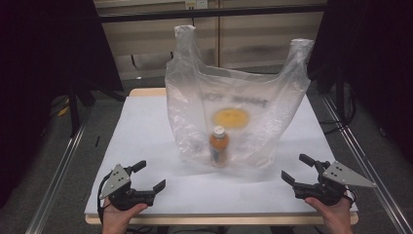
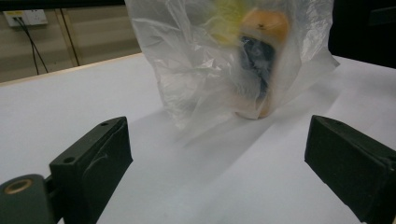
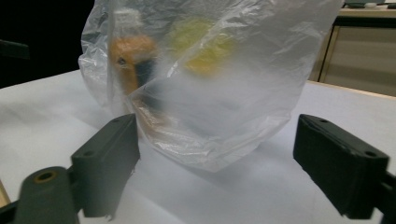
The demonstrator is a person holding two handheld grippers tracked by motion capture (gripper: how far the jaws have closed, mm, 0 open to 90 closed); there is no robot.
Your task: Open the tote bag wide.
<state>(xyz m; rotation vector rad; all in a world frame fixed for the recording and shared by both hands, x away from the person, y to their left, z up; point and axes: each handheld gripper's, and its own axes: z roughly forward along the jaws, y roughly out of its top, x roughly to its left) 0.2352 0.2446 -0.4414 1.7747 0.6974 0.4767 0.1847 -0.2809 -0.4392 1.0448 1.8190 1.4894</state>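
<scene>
A clear plastic carrier bag (image 1: 238,117) stands upright in the middle of the white table (image 1: 146,126), its two handles sticking up. Inside it stands an orange bottle (image 1: 219,145) with a white cap, near the bag's front. A yellow round print (image 1: 230,117) marks the bag. My left gripper (image 1: 149,176) rests open near the front left edge, apart from the bag. My right gripper (image 1: 297,168) rests open near the front right edge. The left gripper view shows the bag (image 2: 224,56) and bottle (image 2: 259,60) ahead of the open jaws. Bag (image 3: 205,79) and bottle (image 3: 133,60) also appear in the right gripper view.
Metal rails (image 1: 58,170) run along both sides of the table. Dark stands and curtains flank it. A beige wall panel (image 1: 253,34) lies behind. White tabletop stretches between the grippers and the bag.
</scene>
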